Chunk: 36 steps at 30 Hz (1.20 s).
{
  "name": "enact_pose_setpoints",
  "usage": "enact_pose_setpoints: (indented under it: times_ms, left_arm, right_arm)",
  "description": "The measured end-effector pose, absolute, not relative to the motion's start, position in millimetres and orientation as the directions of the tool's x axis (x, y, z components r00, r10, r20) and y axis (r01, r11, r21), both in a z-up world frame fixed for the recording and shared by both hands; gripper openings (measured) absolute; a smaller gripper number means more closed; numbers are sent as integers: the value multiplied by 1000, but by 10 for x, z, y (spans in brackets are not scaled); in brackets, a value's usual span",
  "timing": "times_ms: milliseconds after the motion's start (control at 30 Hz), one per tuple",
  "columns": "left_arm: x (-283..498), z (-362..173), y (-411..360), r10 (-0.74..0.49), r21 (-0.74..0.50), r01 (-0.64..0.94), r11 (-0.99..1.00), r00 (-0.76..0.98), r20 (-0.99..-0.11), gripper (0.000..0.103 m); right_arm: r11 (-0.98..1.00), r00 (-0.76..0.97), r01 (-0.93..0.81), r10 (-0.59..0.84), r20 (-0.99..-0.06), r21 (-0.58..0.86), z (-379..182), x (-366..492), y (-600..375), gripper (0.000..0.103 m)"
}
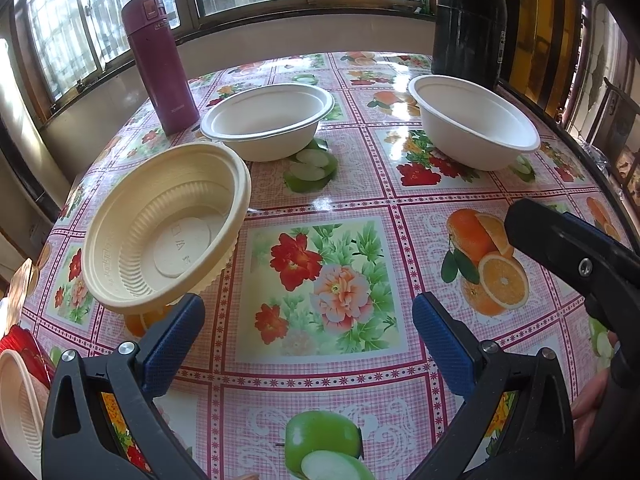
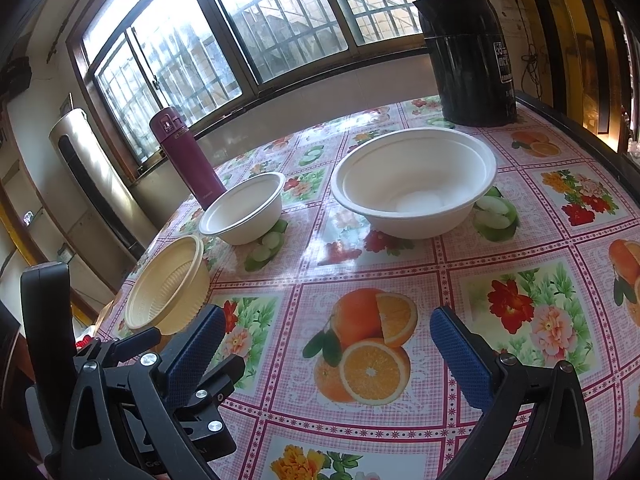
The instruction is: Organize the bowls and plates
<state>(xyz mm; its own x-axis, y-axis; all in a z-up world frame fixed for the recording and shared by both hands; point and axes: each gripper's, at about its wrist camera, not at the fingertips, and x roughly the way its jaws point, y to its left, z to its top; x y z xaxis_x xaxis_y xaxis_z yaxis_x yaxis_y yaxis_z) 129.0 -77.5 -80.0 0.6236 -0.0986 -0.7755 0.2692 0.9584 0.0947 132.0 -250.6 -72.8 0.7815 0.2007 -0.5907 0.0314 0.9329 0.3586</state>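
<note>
The left gripper (image 1: 308,332) stands wide open with nothing between its blue pads (image 1: 172,344), low over the tablecloth (image 1: 320,276). Just beyond its left finger a cream bowl (image 1: 160,232) sits tilted, its mouth turned toward the camera; whether the finger touches the bowl cannot be told. The right gripper (image 2: 328,348) is also spread wide and empty, hovering over an orange print, and its black body (image 1: 576,256) shows at the right edge of the left view, with part of a hand (image 1: 592,400) below it. Farther back two white bowls stand upright and well apart: one (image 1: 268,120) near the middle, the other (image 1: 476,120) to the right. A maroon flask (image 1: 160,68) stands just left of the middle bowl, and a black kettle (image 1: 468,24) stands behind the right one, near the table's far edge below the barred window (image 2: 224,28). At the lower left edge of the left view, another cream rim (image 1: 16,404) shows beside something red.
</note>
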Motion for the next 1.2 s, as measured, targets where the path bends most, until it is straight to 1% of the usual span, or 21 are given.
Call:
enact_pose_setpoints:
  times_ms: [500, 700, 767, 867, 967, 1100, 1200]
  left_arm:
    - [1254, -792, -802, -111, 89, 281, 956, 623, -775, 103]
    - [1118, -679, -903, -124, 103, 305, 947, 642, -756, 103]
    - [1065, -581, -954, -124, 125, 314, 941, 665, -736, 103]
    - [1113, -384, -1062, -127, 150, 330, 932, 684, -718, 103]
    - [1270, -100, -1219, -141, 169, 335, 927, 729, -670, 103]
    - [1518, 86, -1500, -74, 281, 304, 910, 787, -612, 103]
    - [1753, 53, -1673, -34, 324, 289, 901, 791, -610, 103]
  right_arm:
    - [936, 780, 46, 184, -598, 349, -734, 1331, -2522, 103]
    - [931, 803, 100, 133, -581, 352, -641, 1258, -2697, 103]
    - [932, 819, 107, 114, -563, 346, -569, 1218, -2756, 103]
    - [948, 837, 103, 81, -542, 300, -437, 1208, -2838, 103]
    - [958, 856, 120, 33, -517, 260, -280, 1283, -3013, 103]
    - [937, 858, 160, 24, -513, 311, -163, 1541, -3425, 103]
    - [915, 848, 216, -3, -530, 340, -183, 1787, -3702, 103]
